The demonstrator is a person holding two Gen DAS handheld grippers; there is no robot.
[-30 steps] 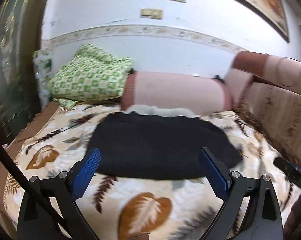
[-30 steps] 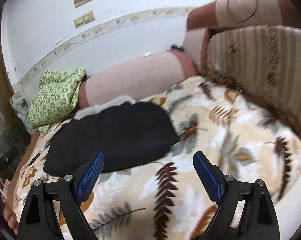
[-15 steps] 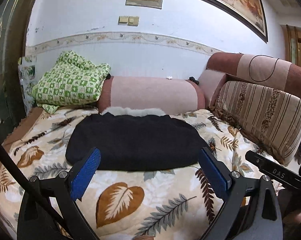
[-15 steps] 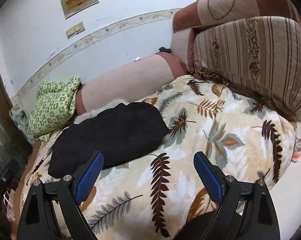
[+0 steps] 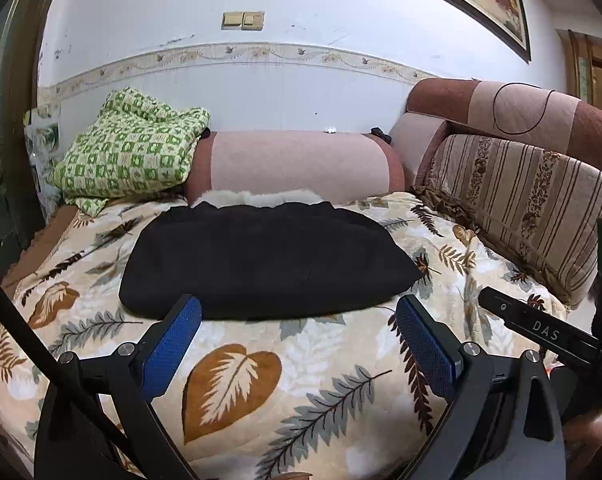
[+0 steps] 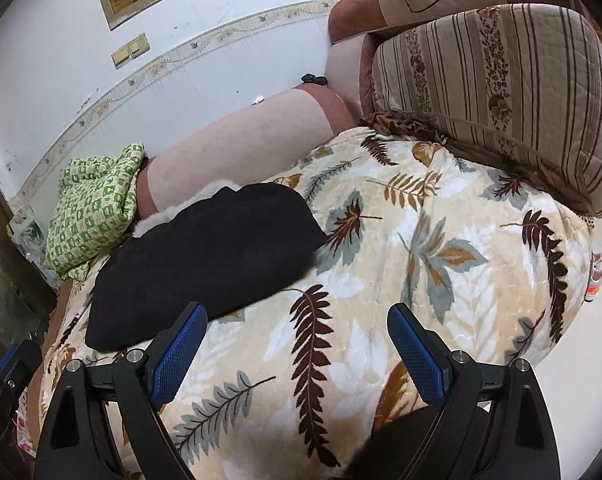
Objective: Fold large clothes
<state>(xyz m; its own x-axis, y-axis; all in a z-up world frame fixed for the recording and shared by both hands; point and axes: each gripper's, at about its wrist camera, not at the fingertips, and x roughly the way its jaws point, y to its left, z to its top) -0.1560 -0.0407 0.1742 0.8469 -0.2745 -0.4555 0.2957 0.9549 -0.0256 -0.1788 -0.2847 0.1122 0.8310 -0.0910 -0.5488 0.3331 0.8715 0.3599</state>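
A folded black garment (image 5: 261,260) with a white fur trim (image 5: 257,197) at its far edge lies flat on the leaf-patterned blanket (image 5: 237,376). It also shows in the right wrist view (image 6: 205,256), left of centre. My left gripper (image 5: 299,334) is open and empty, held above the blanket just in front of the garment. My right gripper (image 6: 297,340) is open and empty, above the blanket to the right of the garment's near end. Neither touches the cloth.
A pink bolster (image 5: 297,160) lies against the wall behind the garment. A green checked pillow (image 5: 129,152) sits at the back left. A striped cushion (image 5: 517,208) and sofa back line the right side. The other gripper's body (image 5: 541,332) shows at the right.
Both grippers have pulled back and up from the garment, so more of the blanket and room shows. The garment has not moved. Both stay open.
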